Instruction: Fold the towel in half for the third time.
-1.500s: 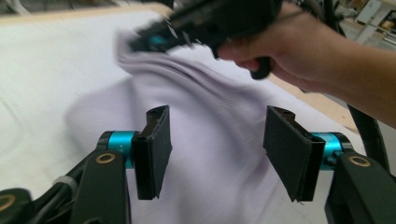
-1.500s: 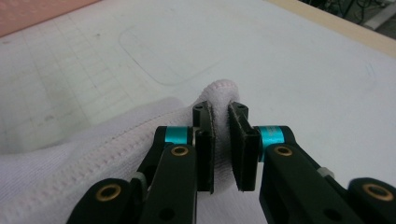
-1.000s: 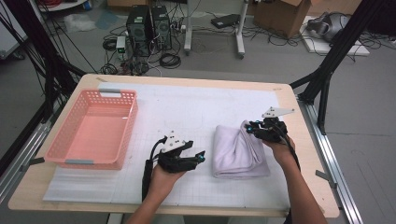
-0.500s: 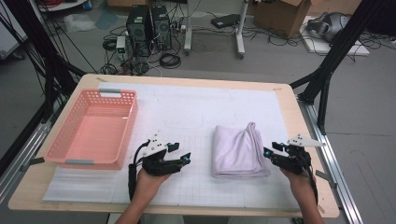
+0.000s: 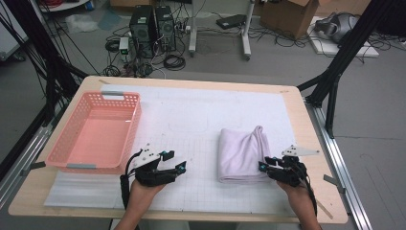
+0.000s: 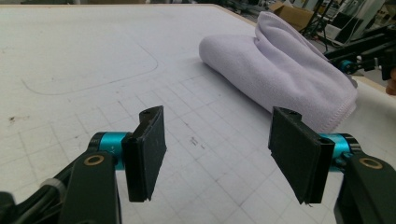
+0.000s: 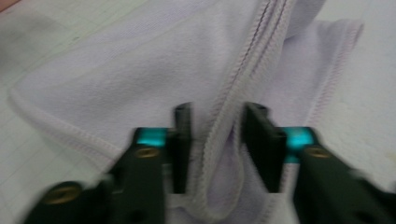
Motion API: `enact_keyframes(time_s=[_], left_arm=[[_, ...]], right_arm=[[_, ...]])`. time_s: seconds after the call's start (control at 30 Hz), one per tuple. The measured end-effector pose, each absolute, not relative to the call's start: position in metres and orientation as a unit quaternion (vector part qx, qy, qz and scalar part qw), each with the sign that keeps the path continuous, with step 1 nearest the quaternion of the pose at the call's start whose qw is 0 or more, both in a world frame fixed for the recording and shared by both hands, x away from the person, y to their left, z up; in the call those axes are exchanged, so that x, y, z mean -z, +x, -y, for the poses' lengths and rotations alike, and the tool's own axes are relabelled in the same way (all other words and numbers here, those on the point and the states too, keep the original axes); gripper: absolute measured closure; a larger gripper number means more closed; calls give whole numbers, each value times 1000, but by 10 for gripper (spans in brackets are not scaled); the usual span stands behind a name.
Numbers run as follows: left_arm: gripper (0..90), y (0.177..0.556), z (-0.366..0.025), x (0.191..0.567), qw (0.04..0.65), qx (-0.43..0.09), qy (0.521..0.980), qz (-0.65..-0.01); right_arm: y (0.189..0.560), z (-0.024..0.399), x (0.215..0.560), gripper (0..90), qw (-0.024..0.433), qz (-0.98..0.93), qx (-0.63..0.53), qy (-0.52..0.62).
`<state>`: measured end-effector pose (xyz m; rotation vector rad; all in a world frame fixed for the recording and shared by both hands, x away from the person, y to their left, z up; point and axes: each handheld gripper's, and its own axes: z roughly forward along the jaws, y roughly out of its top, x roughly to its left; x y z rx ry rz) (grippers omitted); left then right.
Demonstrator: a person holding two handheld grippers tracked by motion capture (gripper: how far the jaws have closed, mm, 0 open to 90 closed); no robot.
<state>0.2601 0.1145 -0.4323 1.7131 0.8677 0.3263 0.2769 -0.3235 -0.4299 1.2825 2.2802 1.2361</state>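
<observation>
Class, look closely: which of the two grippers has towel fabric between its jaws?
The right gripper, straddling a hemmed fold of the lilac towel; the left gripper stands open over bare mat.

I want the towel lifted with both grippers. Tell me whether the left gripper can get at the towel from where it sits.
Probably yes. The left gripper sits on the mat with jaws open, pointing toward the folded towel, and only bare mat lies between them. The right gripper is at the towel's other near corner, out of the way.

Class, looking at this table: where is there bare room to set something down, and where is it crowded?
Free: the white gridded mat between the pink plastic basket and the folded lilac towel, and the strip behind the towel. Crowded: the towel's near right corner, where the right gripper works.
</observation>
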Motion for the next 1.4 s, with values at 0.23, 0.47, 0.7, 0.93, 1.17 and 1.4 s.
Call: enact_keyframes(time_s=[0.23, 0.47, 0.7, 0.93, 1.17, 1.4], left_arm=[[369, 249, -125, 438, 568, -141, 720, -373], [366, 246, -130, 438, 570, -144, 718, -373], [363, 246, -127, 438, 571, -142, 719, -371], [363, 246, -126, 439, 569, -140, 722, -368], [362, 246, -127, 439, 569, -142, 720, -371], [361, 247, -125, 439, 570, -141, 721, -368]], right_arm=[[262, 330, 411, 844, 166, -783, -388, 457], [249, 339, 415, 640, 179, -776, -342, 498], [266, 321, 395, 716, 216, -771, -397, 449], [310, 304, 417, 774, 216, -781, -353, 468], [299, 334, 429, 760, 225, -759, -328, 516], [320, 306, 406, 658, 214, -766, -373, 477]])
